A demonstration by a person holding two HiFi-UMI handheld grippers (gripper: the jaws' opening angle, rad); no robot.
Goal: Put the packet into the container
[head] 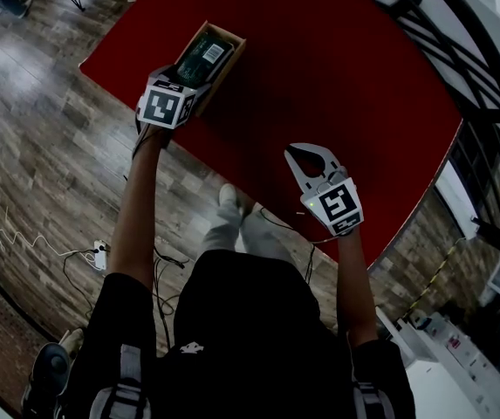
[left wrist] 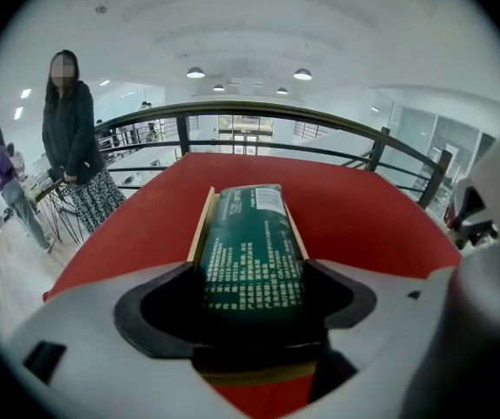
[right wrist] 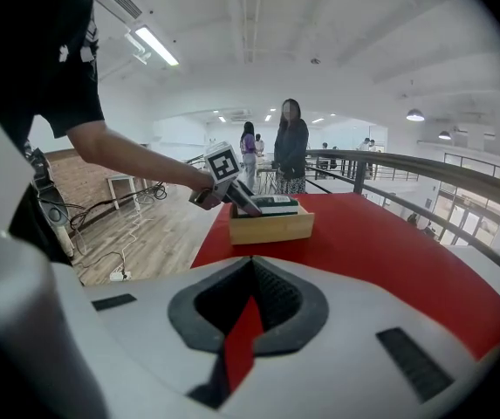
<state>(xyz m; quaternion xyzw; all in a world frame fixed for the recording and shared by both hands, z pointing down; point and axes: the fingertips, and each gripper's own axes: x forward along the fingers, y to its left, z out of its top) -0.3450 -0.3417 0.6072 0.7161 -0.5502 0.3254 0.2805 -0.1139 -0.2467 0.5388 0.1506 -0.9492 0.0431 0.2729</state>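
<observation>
Left gripper (left wrist: 251,271) pinches the packet (left wrist: 250,221) by its long sides, jaws spread wide to take its width. Packet lies lengthwise in the container (left wrist: 200,230), top face showing above the rim; can't tell if it touches the bottom. Container stands on the red bench (head: 337,77), with the bench corner just beside it. Right gripper (head: 309,157) is pressed together with nothing in it, well apart from the container, on the person's side of it. My read: placement nearly done. Left to do: seat the packet, let go, back the gripper off.
</observation>
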